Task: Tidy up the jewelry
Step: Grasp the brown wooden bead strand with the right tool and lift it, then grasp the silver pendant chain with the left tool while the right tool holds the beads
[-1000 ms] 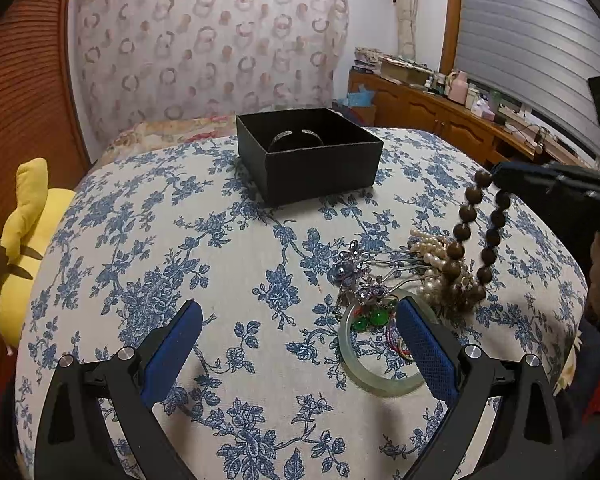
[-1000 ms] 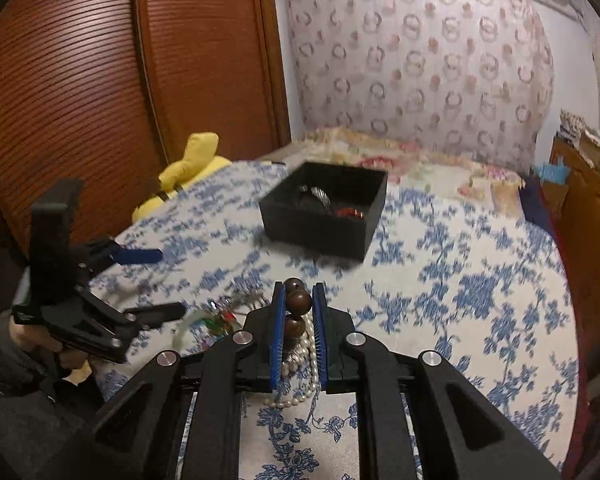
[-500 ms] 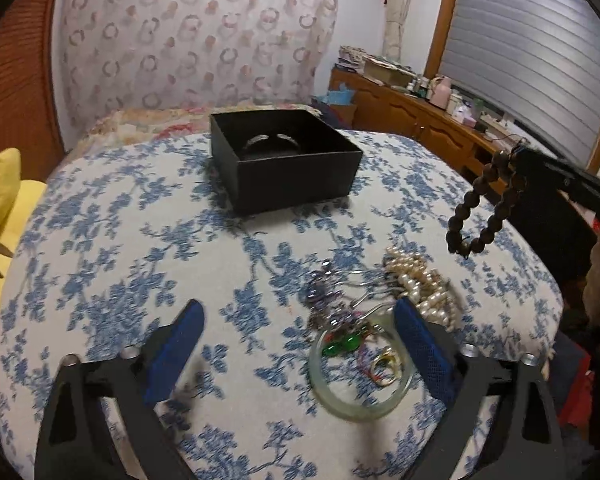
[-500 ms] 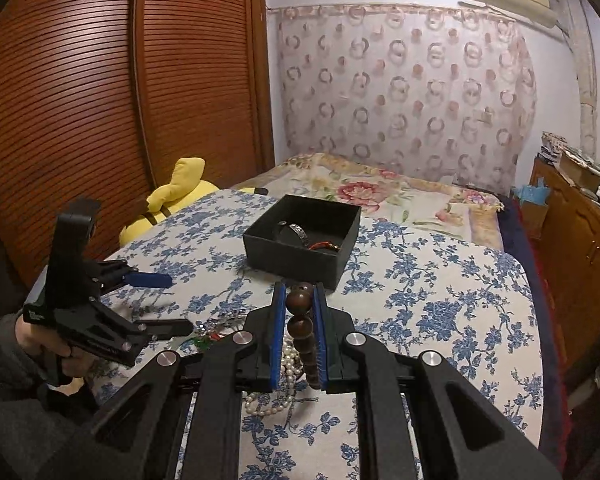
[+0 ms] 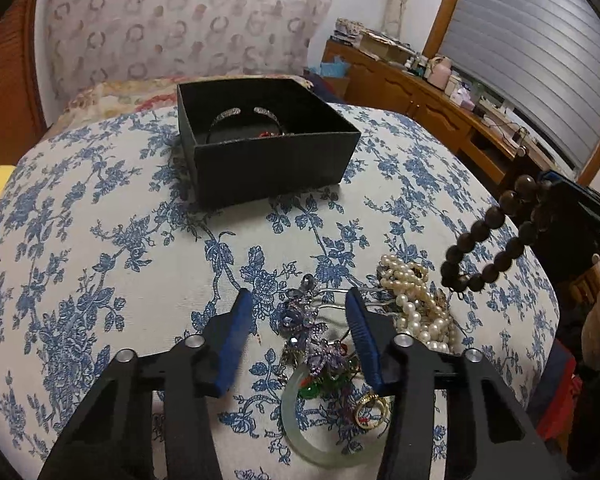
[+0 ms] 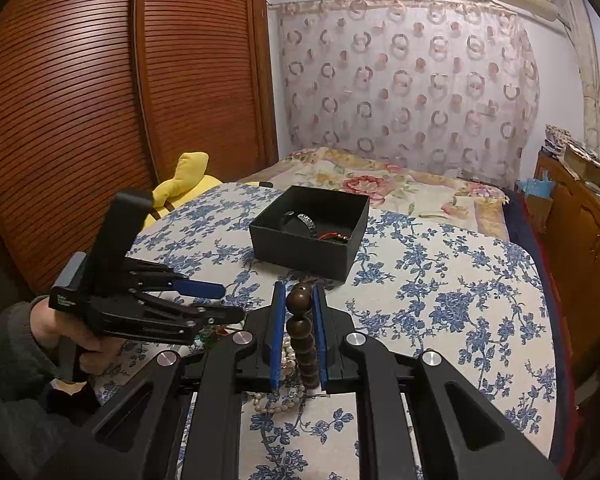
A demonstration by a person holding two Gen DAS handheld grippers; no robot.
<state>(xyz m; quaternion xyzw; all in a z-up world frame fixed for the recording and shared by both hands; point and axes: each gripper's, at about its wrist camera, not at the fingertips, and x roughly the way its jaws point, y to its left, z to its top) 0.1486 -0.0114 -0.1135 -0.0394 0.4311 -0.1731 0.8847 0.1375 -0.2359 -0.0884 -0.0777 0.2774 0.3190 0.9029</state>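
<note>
My right gripper [image 6: 298,294] is shut on a dark wooden bead bracelet [image 6: 300,320], which hangs in the air at the right of the left wrist view [image 5: 488,236]. My left gripper [image 5: 298,300] is open, its jaws on either side of a purple flower hairpin [image 5: 300,320] in the jewelry pile. The pile also holds a pearl necklace [image 5: 416,300], a pale green jade bangle [image 5: 312,436] and a small gold ring [image 5: 370,414]. A black open box [image 5: 268,156] holds a silver bangle [image 5: 246,114] and a red string; it also shows in the right wrist view [image 6: 312,232].
Everything lies on a blue floral cloth [image 5: 100,240] over a table. A yellow plush toy [image 6: 188,180] sits at the far left edge. A bed [image 6: 380,184] is behind, wooden cabinets [image 5: 440,108] to the right.
My left gripper has narrowed and moved forward over the pile, around the purple hairpin. My right gripper has lifted the bead bracelet higher off the pile.
</note>
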